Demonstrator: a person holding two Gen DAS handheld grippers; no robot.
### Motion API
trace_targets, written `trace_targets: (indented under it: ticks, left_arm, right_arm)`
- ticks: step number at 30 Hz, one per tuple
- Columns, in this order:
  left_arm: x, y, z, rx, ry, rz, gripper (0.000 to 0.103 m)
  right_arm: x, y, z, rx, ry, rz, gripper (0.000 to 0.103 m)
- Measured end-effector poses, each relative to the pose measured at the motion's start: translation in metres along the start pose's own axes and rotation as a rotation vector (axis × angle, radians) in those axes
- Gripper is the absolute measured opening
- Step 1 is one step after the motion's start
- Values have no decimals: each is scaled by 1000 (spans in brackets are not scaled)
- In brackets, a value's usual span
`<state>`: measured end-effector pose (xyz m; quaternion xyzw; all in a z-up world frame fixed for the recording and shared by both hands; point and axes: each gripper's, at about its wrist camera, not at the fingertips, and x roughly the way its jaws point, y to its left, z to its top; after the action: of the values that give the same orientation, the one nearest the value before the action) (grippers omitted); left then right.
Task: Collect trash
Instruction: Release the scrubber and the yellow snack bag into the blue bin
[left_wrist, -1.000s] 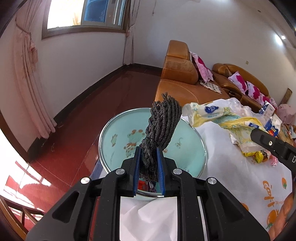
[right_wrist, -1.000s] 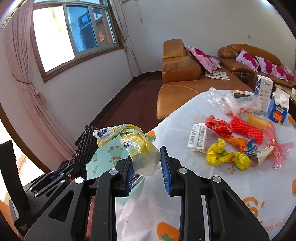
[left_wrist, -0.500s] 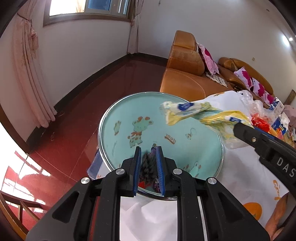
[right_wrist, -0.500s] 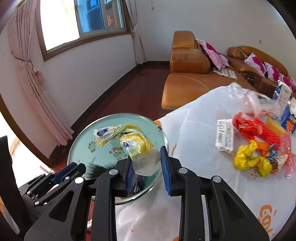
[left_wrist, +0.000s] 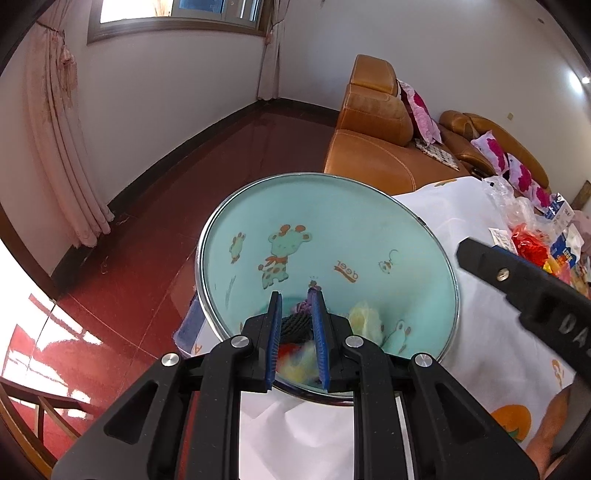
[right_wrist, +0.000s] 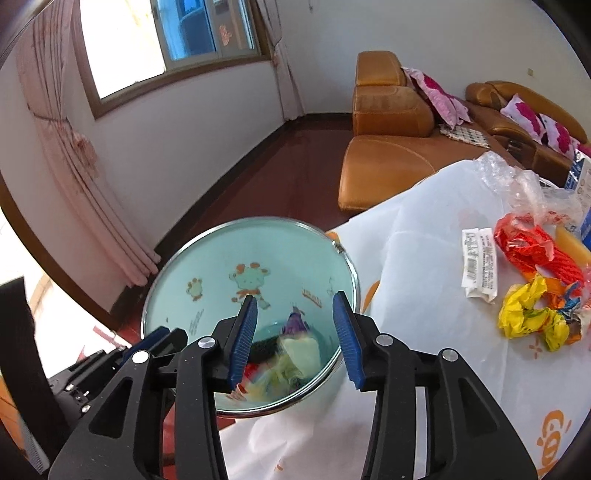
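Wrappers (right_wrist: 532, 317) right of bin (right_wrist: 258, 243)

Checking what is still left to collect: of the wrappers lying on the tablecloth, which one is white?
The flat white printed packet, lying nearest the bin; the others beside it are red or crumpled yellow.

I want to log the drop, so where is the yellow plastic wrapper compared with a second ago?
Yes, it moved. The right gripper has just opened, and the yellow wrapper now lies down inside the bin, below the rim.
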<state>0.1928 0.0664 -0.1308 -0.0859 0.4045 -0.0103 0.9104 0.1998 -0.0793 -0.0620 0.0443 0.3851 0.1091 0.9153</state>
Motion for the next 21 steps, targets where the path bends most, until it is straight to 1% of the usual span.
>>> trace_targets:
  ticks: [7,12,18,20,21]
  left_arm:
    - [1,-10,-1,23,7,11,17]
    - [4,-26,9,78,-12,24,17]
    - [17,-40,16,133,-2,50,17]
    - [17,-42,15,144,0,53,27]
    - [15,-43,14,141,-3,54,48]
  right_arm:
    - [-16,-16,1,31,-30,-19,44]
    - [-27,-33,-1,67,-29,-39,45]
    - [-46,-53,-5,113,-51,-54,45]
    - [-51,-58,-7,126,-57,-58,46]
    - [-53,-61,-7,135,-58,-59,46]
